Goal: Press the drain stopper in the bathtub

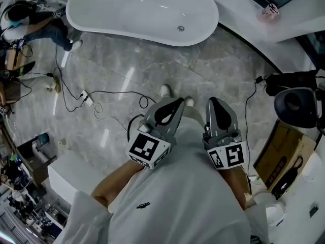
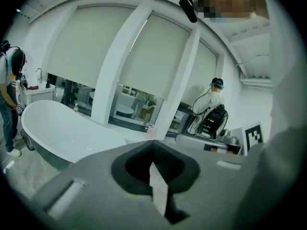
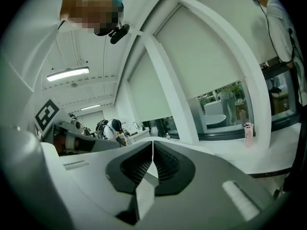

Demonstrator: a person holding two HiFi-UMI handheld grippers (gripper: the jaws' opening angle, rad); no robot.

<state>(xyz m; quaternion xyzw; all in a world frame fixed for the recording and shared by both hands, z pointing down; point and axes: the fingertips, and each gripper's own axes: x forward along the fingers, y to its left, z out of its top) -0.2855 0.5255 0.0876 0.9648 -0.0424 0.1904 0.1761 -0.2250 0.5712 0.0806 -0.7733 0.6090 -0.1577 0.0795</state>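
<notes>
A white oval bathtub stands on the grey marble floor at the top of the head view, with its small round metal drain stopper near the right end of the basin. Both grippers are held close to my chest, well short of the tub. My left gripper is shut with nothing in it, and so is my right gripper. In the left gripper view the tub lies at the left, beyond the closed jaws. The right gripper view looks over its closed jaws toward windows.
Cables and a power strip trail over the floor left of me. A cardboard box and dark gear sit at the right. A person crouches by the tub's left end. A pink cup rests on the white ledge.
</notes>
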